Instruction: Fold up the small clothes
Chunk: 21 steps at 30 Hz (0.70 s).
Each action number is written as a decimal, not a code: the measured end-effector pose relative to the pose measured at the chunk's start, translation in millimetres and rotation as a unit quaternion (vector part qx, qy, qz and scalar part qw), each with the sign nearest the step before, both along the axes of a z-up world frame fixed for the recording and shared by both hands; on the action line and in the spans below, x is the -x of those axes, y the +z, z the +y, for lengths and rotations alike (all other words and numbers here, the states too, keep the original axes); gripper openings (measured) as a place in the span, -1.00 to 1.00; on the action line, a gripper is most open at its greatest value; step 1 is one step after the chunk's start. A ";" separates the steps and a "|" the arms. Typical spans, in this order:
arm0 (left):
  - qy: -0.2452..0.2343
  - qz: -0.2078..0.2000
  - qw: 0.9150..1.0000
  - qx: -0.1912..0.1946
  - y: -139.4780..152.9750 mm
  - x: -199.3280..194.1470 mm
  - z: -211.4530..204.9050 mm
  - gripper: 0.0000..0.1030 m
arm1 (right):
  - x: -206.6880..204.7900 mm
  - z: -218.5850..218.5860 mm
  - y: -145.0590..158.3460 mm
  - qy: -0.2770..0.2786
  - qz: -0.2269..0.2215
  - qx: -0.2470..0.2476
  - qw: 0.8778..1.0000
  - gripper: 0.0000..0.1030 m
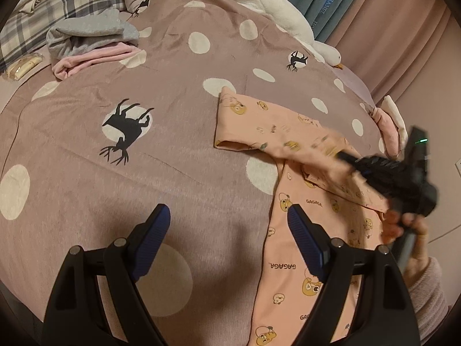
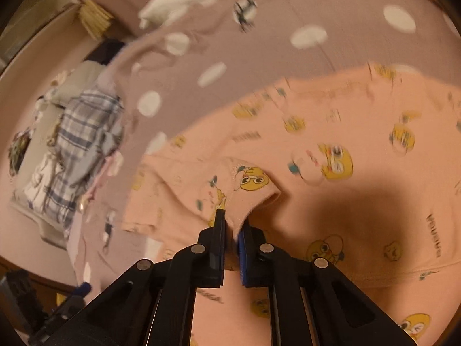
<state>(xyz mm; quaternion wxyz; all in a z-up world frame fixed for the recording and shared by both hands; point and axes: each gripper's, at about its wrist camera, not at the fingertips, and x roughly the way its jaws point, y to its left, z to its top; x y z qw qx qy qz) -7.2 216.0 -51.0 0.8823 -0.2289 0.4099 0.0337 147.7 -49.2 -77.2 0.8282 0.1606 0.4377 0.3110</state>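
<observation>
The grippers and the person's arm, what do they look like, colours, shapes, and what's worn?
Both tools are black, with angular linkage arms joined by round silver pins. The left gripper has ribbed blue pads, as does the right gripper. Seen from the left wrist, the right tool shows a small green light. The person wears a ribbed pinkish sleeve.

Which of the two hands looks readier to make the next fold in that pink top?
The right. Its gripper is already shut on a sleeve of the pink top, while the left gripper hangs open over the bedspread, holding nothing.
</observation>
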 end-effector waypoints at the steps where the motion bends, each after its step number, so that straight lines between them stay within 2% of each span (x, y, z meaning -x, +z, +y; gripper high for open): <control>1: 0.001 0.001 1.000 0.001 -0.2 0.4 -0.2 0.62 | 0.8 -3.5 7.5 -0.001 -0.008 -0.008 1.000 -0.83; 5: -0.003 0.002 1.000 0.000 0.4 1.9 -4.5 0.62 | 17.8 -41.2 58.9 -0.017 -0.069 -0.062 0.996 -0.83; 9: -0.013 0.005 1.000 -0.004 0.0 1.4 -12.0 0.62 | 23.0 -79.9 83.7 -0.049 -0.098 -0.069 0.992 -0.83; 11: -0.019 0.007 1.000 -0.004 -0.1 -0.2 -16.6 0.62 | 21.8 -97.1 83.1 -0.070 -0.102 -0.052 0.991 -0.83; 14: -0.031 0.009 0.999 -0.007 0.0 -3.8 -24.0 0.62 | 14.6 -127.2 66.4 -0.105 -0.078 -0.046 0.990 -0.83; 19: -0.046 0.017 0.999 -0.012 -1.1 -13.7 -35.2 0.62 | 7.2 -145.0 39.1 -0.140 -0.041 -0.027 0.989 -0.83; 21: -0.053 0.021 0.998 -0.016 -1.8 -18.2 -40.5 0.62 | -0.9 -147.6 25.3 -0.157 -0.025 0.003 0.987 -0.83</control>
